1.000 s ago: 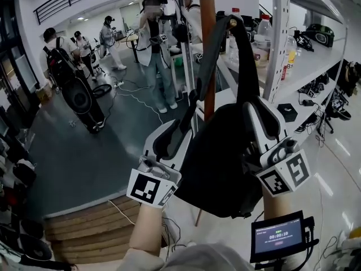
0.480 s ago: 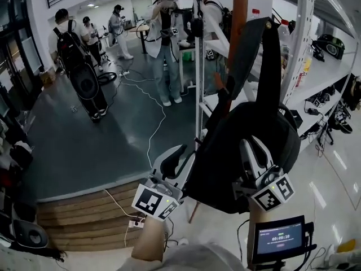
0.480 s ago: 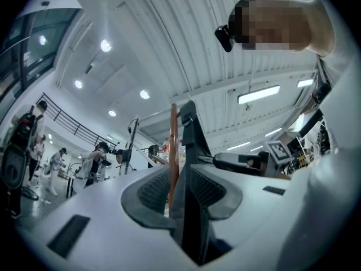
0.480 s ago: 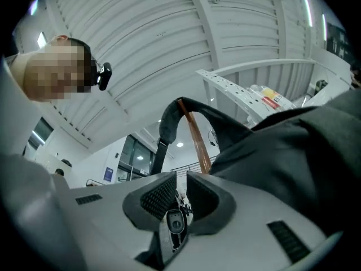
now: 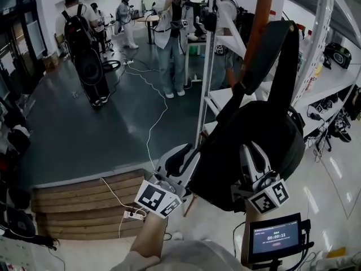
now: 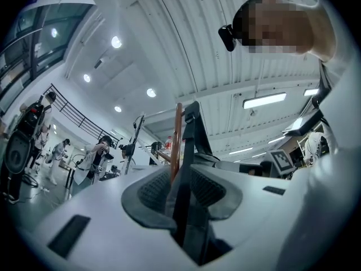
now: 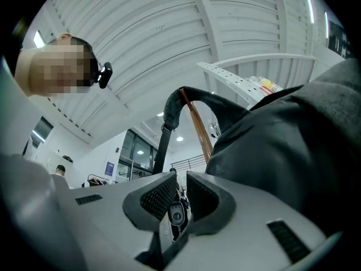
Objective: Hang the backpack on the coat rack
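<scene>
A black backpack [image 5: 256, 131] hangs against the wooden pole of the coat rack [image 5: 258, 24]. Its shoulder straps [image 5: 286, 55] rise to a loop [image 7: 172, 103] that sits at the pole [image 7: 198, 130] near its top. My left gripper [image 5: 187, 156] is at the bag's lower left, shut on a black strap [image 6: 185, 151] that runs up beside the pole [image 6: 177, 131]. My right gripper [image 5: 252, 150] is pressed to the bag's front, shut on a strap with a small buckle [image 7: 176, 212]. Whether the loop rests on a hook is hidden.
White metal shelving [image 5: 316, 49] with bottles and gear stands right behind the rack. Several people [image 5: 172, 33] stand on the grey floor at the back, with cables [image 5: 149, 106] trailing. A wooden step [image 5: 84, 199] lies lower left. A small screen [image 5: 275, 236] is at lower right.
Both grippers and the bag's body have sunk lower against the pole, and the straps now stretch longer up to it. Both jaws have stayed shut.
</scene>
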`<state>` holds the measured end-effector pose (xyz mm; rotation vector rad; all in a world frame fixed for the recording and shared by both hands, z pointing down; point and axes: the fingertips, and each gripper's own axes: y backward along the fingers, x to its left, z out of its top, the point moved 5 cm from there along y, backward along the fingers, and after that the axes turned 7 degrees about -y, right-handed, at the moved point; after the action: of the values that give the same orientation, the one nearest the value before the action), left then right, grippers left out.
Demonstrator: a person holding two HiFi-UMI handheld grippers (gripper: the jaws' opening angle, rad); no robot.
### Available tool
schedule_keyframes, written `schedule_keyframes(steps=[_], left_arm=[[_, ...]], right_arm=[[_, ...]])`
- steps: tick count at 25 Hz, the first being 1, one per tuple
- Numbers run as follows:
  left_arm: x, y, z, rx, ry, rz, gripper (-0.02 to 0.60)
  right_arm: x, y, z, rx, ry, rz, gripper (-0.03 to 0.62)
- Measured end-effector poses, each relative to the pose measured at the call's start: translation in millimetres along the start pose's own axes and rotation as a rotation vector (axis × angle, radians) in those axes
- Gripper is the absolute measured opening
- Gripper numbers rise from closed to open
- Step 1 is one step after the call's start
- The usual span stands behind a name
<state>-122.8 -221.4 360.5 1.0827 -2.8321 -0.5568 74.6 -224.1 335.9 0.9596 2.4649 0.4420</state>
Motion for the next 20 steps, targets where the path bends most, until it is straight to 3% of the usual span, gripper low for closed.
schedule_keyframes(steps=[8,20], left_arm=[[-11,-6,-2,0.004,-0.033,-0.036,0.11],[-15,-9,-5,0.018,-0.04,-0.033,0.11]], right_arm=[[-2,2,-3,0.002,-0.009,0.005,0.043],[-5,3,-6,0.011,-0.043,0.014,0.043]])
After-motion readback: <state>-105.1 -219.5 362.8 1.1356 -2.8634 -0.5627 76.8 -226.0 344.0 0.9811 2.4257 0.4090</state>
